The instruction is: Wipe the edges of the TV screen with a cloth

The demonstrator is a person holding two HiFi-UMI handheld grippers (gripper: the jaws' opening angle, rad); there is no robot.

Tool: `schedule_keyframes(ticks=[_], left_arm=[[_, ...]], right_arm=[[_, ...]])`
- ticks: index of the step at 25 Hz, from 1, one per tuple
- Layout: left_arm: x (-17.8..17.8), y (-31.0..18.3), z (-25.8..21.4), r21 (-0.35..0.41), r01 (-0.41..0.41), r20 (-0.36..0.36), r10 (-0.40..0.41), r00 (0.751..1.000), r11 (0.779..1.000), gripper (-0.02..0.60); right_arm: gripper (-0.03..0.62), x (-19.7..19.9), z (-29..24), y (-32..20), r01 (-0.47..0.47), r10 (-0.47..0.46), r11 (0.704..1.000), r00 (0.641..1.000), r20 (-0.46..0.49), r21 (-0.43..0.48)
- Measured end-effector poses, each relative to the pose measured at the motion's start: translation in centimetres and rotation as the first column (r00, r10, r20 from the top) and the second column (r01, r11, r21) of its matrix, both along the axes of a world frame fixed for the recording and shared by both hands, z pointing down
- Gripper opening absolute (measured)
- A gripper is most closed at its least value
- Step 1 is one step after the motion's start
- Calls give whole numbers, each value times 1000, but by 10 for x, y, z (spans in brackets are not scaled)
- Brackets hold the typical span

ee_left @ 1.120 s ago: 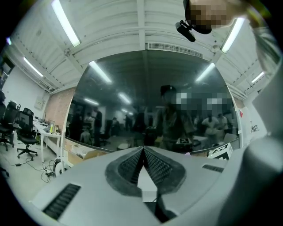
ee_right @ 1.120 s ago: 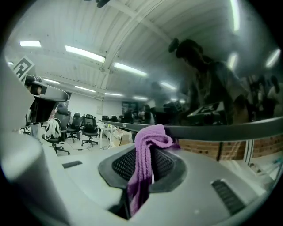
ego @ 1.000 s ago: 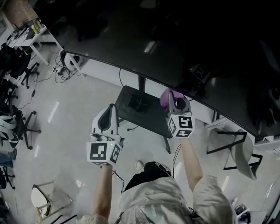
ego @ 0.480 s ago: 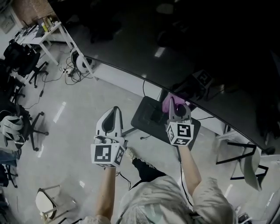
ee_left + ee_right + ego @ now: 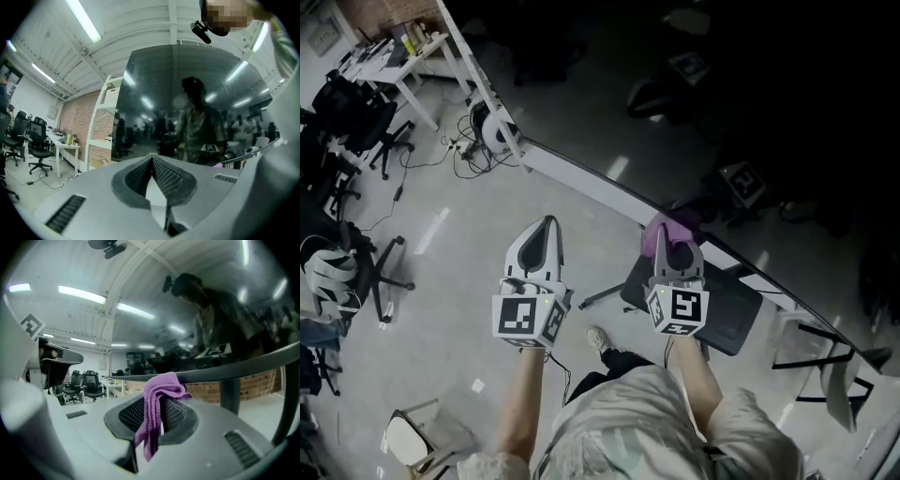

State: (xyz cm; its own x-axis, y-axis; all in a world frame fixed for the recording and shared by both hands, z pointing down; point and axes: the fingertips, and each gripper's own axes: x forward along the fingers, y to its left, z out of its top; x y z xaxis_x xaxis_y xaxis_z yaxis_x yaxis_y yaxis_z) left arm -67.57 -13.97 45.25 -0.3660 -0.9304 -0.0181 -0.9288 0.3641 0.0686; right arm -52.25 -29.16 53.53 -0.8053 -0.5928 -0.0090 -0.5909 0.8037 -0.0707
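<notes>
Your right gripper [image 5: 157, 403] pinches the purple cloth [image 5: 158, 389] at the TV screen [image 5: 694, 122] lower edge; your left gripper [image 5: 152, 160] (jaws together, empty) hangs beside it.

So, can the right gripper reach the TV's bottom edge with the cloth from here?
Probably yes: the right gripper is shut on the purple cloth, which appears to touch the TV screen's bottom edge; nothing stands between.
</notes>
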Motion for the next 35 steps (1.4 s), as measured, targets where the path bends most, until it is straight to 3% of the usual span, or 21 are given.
schedule_keyframes(ticks=[9, 14, 25, 32, 35], left_arm=[[-108, 13, -13, 22, 75, 2, -75, 997, 997, 15], [-157, 7, -3, 41, 48, -12, -48, 999, 998, 15], [-273, -11, 10, 30, -148, -35, 149, 988, 989, 15], [-324, -17, 10, 7, -302, -9, 302, 953, 953, 15], [-342, -18, 10, 19, -354, -37, 354, 934, 935, 15]], right_arm=[[55, -132, -3, 32, 119, -119, 993, 993, 3, -14], [55, -193, 2, 39, 114, -114, 993, 993, 10, -11], [55, -302, 4, 58, -40, 40, 996, 999, 5, -80], [55, -348, -1, 79, -166, 165, 981, 986, -19, -98], [55, -360, -17, 98, -198, 197, 977, 980, -20, -77]])
